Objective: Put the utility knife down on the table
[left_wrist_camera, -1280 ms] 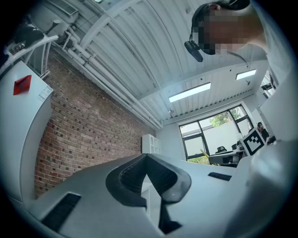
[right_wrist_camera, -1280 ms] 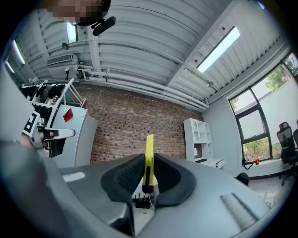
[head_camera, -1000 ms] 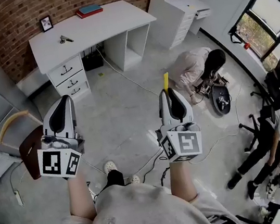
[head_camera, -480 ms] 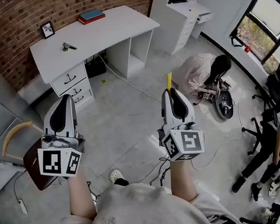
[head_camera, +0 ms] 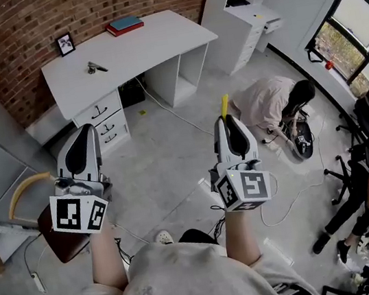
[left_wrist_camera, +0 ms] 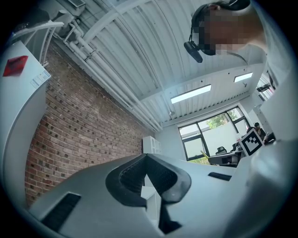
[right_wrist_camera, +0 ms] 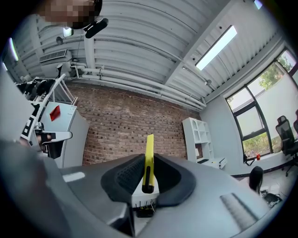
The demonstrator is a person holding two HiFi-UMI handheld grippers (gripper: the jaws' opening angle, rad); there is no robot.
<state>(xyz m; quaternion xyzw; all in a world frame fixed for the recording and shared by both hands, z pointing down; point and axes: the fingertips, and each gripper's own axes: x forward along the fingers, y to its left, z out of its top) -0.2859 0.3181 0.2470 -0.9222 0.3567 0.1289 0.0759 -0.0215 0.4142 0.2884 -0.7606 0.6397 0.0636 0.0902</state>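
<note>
A yellow utility knife (right_wrist_camera: 149,160) stands upright between the jaws of my right gripper (right_wrist_camera: 148,160), which is shut on it. In the head view its yellow tip (head_camera: 224,106) sticks up past my right gripper (head_camera: 226,121), held in the air over the floor. My left gripper (head_camera: 83,135) is held at the same height to the left; in the left gripper view my left gripper (left_wrist_camera: 146,161) has its jaws closed together with nothing between them. The white table (head_camera: 147,41) stands far ahead against the brick wall.
On the table lie a small picture frame (head_camera: 65,43), a red and blue book stack (head_camera: 125,25) and a small dark tool (head_camera: 95,68). A brown chair (head_camera: 51,227) is at my left. A person (head_camera: 271,105) crouches on the floor at right; cables run across the floor.
The table and the floor have slid down and toward me in the head view as I walk forward. Both grippers keep their pose, the knife still held.
</note>
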